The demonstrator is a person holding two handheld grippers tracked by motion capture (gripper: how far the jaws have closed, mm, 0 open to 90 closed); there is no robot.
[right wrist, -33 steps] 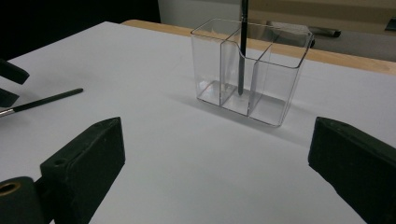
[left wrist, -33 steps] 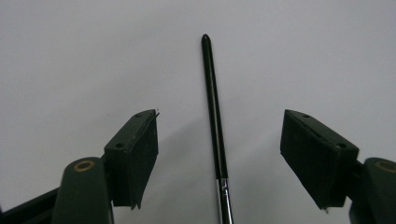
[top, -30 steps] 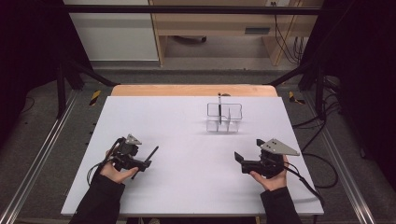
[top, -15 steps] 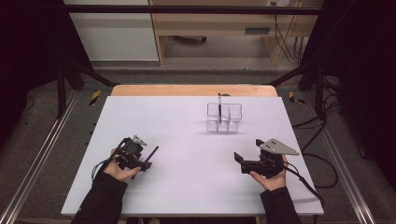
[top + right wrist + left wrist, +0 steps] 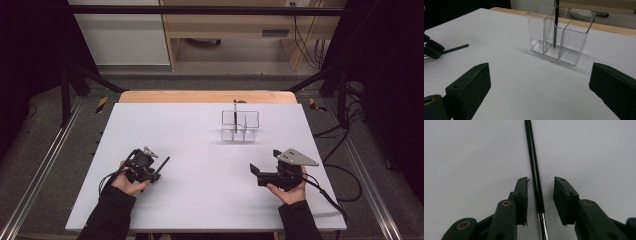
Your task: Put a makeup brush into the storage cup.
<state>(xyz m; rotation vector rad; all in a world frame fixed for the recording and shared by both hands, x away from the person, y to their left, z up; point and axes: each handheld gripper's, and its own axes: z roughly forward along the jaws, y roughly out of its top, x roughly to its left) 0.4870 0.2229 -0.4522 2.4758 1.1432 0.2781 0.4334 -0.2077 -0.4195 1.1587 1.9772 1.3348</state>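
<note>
Left tongs are down at the near left of the worktop, jaws part-open and straddling a black pen that lies flat on the white surface. The pen sits between the pads, nearer the left pad, not yet clamped; its chrome end runs back under the tongs and the black barrel points away from them.

Step in hand looks like the pickup. To do it well: centre the barrel between the pads, close on the black part rather than the slick chrome end, and grip square so the pen does not roll or pivot on lifting.

Right tongs hover at the near right, jaws wide, holding nothing, facing the clear organizer at the far middle-right. A second pen stands upright in one of its compartments.

Room: the worktop between the left tongs and the organizer is bare, so a diagonal carry is open. The lying pen is well in from the left and near edges. The organizer stands near the far wooden edge, so go easy and do not nudge it back.
</note>
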